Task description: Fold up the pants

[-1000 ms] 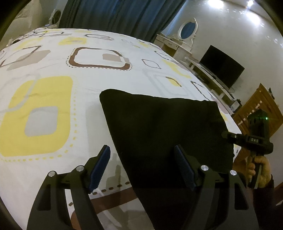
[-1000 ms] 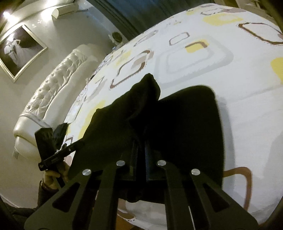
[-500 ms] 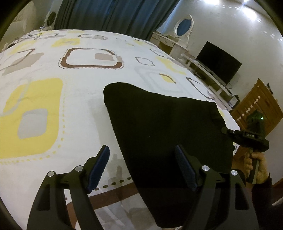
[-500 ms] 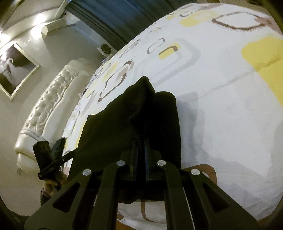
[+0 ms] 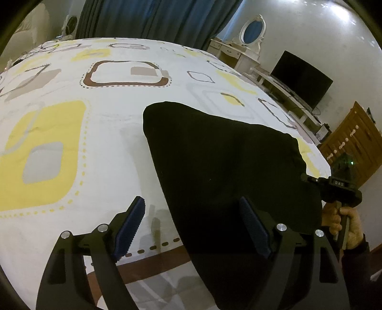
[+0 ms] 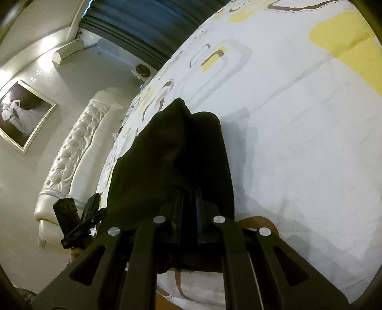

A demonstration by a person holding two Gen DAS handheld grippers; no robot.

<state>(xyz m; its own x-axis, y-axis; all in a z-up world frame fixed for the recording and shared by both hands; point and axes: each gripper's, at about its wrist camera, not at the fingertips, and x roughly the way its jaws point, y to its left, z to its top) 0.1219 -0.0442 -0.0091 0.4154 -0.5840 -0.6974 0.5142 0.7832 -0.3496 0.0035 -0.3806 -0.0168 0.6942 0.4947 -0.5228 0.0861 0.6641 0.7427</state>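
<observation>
Black pants [image 5: 226, 155] lie folded on the patterned bed [image 5: 71, 167], their near end hanging over the front edge. My left gripper [image 5: 191, 224] hovers above the pants' left edge; its jaws are opening, and the blue pads touch no cloth. My right gripper [image 6: 189, 198] is shut on a bunch of the pants [image 6: 172, 147] at their right side, close over the bed. In the left wrist view a hand [image 5: 346, 221] holds that gripper at the right edge of the cloth.
A television [image 5: 300, 78], a white dresser with an oval mirror [image 5: 250, 31] and a wooden cabinet [image 5: 353, 143] stand right of the bed. Dark curtains [image 5: 155, 19] hang behind. A tufted white headboard [image 6: 78, 152] and a framed picture [image 6: 23, 114] are at the left.
My right gripper has sunk toward the bed and rolled, still clamped on the cloth; the pants' right side now lies lower. My left gripper's jaws have spread a little.
</observation>
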